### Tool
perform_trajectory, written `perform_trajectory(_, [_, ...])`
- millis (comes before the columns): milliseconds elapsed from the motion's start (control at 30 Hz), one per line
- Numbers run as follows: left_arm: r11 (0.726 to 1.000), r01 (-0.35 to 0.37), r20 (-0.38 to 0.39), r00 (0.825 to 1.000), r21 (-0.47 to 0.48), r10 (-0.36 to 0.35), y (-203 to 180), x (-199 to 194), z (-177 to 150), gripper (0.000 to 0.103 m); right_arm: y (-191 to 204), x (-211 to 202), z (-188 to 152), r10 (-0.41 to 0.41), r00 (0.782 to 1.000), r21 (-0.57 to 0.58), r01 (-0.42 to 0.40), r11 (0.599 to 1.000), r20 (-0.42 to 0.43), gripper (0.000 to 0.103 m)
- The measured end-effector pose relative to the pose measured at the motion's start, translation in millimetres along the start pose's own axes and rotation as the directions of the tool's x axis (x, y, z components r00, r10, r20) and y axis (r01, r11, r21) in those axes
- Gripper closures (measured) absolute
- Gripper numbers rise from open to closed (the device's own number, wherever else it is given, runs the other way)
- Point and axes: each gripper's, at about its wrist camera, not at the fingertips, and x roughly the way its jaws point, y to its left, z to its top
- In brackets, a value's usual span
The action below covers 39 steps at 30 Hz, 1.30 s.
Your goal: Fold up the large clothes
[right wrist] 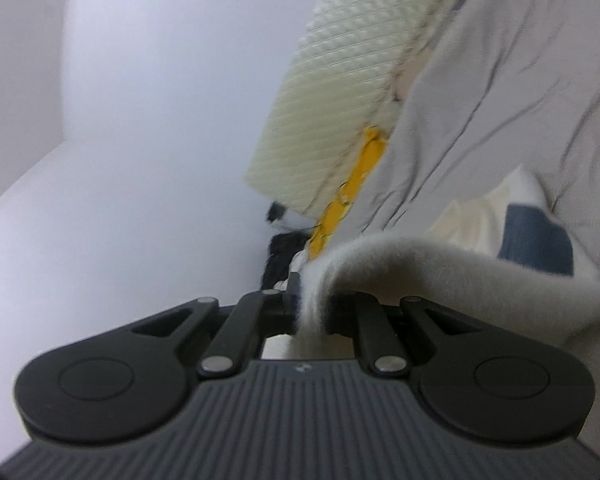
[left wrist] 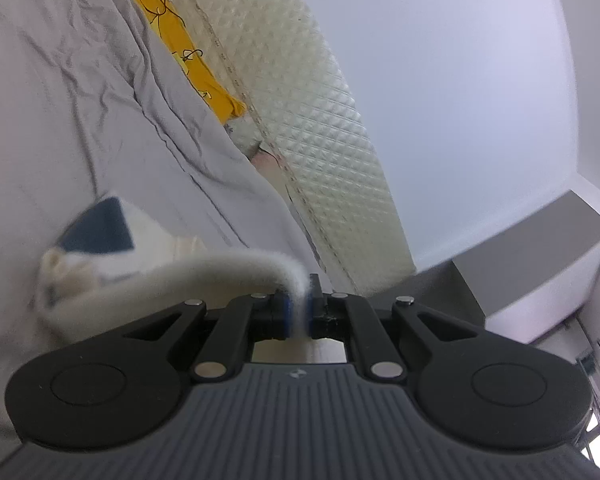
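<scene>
Left wrist view: grey sheet (left wrist: 72,92) fills left; fuzzy white garment (left wrist: 204,272) arcs from a blue-and-cream patch at lower left into centre, where left gripper (left wrist: 299,312) is clamped on its edge. Yellow cloth (left wrist: 184,40) and quilted mattress (left wrist: 312,120) upper centre.

Right wrist view: right gripper (right wrist: 310,316) is pinched on the same garment (right wrist: 440,264) (trails right).

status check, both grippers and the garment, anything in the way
Left gripper shut on fleecy white garment edge. Right gripper shut on same garment. Garment lifted over grey sheet; nothing blocking.
</scene>
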Motion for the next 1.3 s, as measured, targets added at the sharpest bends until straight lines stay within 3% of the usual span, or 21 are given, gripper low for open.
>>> perform_trajectory(267, [0.989,-0.108,0.131,0.987,0.103,0.094,15.7,142.1,34.0,0.095,-51.1,95.6,40.2,-0.098,0.991,0.074,0.091,0.993,0.096,0.093])
perform_trajectory(367, [0.983,-0.15,0.101,0.985,0.103,0.14,51.3,188.9,37.0,0.095,-84.9,123.9,44.6,-0.142,0.986,0.125,0.13,0.984,0.089,0.092])
perform_trajectory(600, [0.985,-0.152,0.061,0.987,0.08,0.147,121.6,262.0,51.6,0.095,-164.7,168.9,51.8,-0.188,0.982,0.187,0.181,0.965,0.017,0.092])
perform_trajectory(900, [0.976,-0.205,0.015,0.979,0.071,0.204,193.3,321.1,63.6,0.094,-230.7,225.2,63.7,-0.249,0.967,0.215,0.256,0.942,-0.061,0.092])
perform_trajectory(1100, [0.974,-0.207,-0.005,0.978,0.089,0.208,194.6,325.1,64.7,0.094,-236.6,233.9,65.7,-0.246,0.965,0.202,0.259,0.945,-0.088,0.092])
perform_trajectory(1200, [0.967,-0.226,-0.011,0.974,0.118,0.228,186.4,323.8,62.2,0.09,-227.9,232.4,67.8,-0.258,0.961,0.151,0.271,0.951,-0.101,0.091])
perform_trajectory(1267, [0.962,-0.229,-0.024,0.972,0.146,0.235,178.0,322.9,60.3,0.079,-220.4,228.9,66.7,-0.259,0.96,0.127,0.271,0.954,-0.102,0.09])
perform_trajectory(1300, [0.962,-0.226,-0.029,0.972,0.156,0.233,173.7,321.3,59.8,0.058,-215.7,227.1,66.4,-0.26,0.96,0.118,0.271,0.955,-0.105,0.09])
